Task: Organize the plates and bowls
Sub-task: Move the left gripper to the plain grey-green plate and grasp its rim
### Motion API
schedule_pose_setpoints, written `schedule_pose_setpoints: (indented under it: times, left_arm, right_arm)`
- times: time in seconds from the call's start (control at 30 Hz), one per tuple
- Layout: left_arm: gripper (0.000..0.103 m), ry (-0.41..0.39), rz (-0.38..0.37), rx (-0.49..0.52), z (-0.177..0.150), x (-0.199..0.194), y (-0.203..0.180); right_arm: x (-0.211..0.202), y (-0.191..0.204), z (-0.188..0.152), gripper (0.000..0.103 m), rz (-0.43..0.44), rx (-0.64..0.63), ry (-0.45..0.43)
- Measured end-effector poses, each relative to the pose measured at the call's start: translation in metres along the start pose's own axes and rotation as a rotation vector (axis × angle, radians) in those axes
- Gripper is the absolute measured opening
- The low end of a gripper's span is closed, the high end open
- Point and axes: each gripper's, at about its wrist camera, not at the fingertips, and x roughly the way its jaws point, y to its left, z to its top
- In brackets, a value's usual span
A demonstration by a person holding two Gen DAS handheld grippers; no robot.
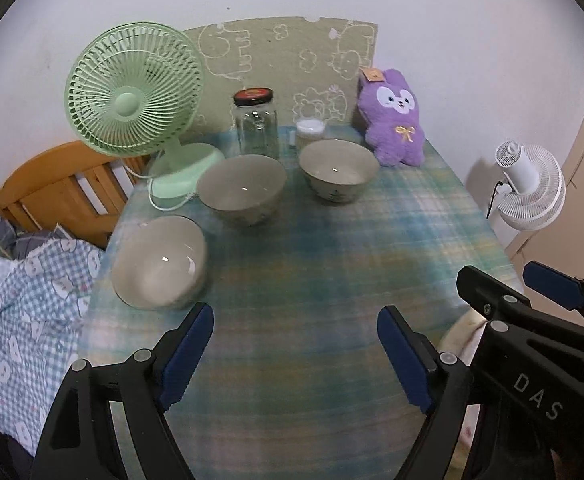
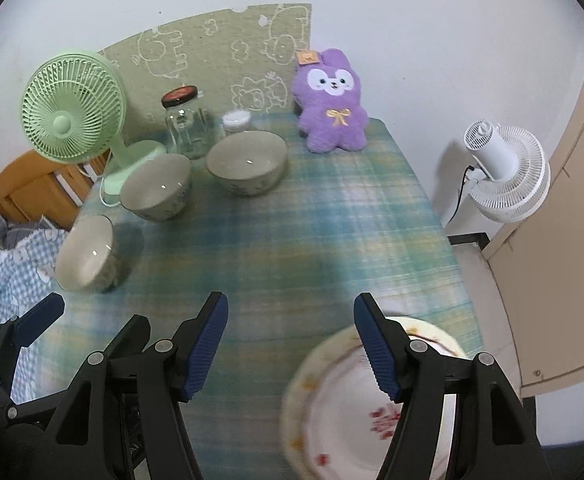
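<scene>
Three grey-green bowls stand on the plaid tablecloth: a near left bowl [image 1: 159,262] [image 2: 87,254], a middle bowl [image 1: 241,190] [image 2: 156,188] and a far bowl [image 1: 338,170] [image 2: 247,168]. A white plate with red flowers [image 2: 344,408] lies at the table's near right corner, under my right gripper's right finger. My left gripper [image 1: 296,356] is open and empty above the near table, right of the near left bowl. My right gripper [image 2: 290,348] is open and empty; it also shows in the left wrist view [image 1: 504,288].
At the back stand a green desk fan [image 1: 131,92], a glass jar with a dark lid [image 1: 255,124], a small white pot [image 1: 310,128] and a purple plush toy [image 1: 394,116]. A white floor fan [image 1: 532,184] stands right of the table; a bed with bedding [image 1: 23,312] lies left.
</scene>
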Motion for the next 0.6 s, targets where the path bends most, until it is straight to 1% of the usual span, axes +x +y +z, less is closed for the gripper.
schedule_pose_setpoints:
  times: [0.13,0.23,0.37,0.6]
  left_arm:
    - [0.083,-0.009,-0.009,0.016,0.009,0.002,0.034]
    - [0.083,-0.005,-0.01,0.024,0.014,0.005,0.056]
    - [0.082,0.005,-0.007,0.025,0.019,0.014,0.085]
    - [0.081,0.001,0.033,0.002,0.025,0.037,0.131]
  right_arm:
    - [0.001,0.035,0.004,0.069,-0.023,0.018,-0.011]
    - [0.004,0.058,0.007,0.069,-0.018,0.042,-0.011]
    - [0.012,0.089,0.01,0.069,-0.022,0.043,-0.015]
    - [0.037,0.138,0.022,0.069,-0.01,0.014,-0.014]
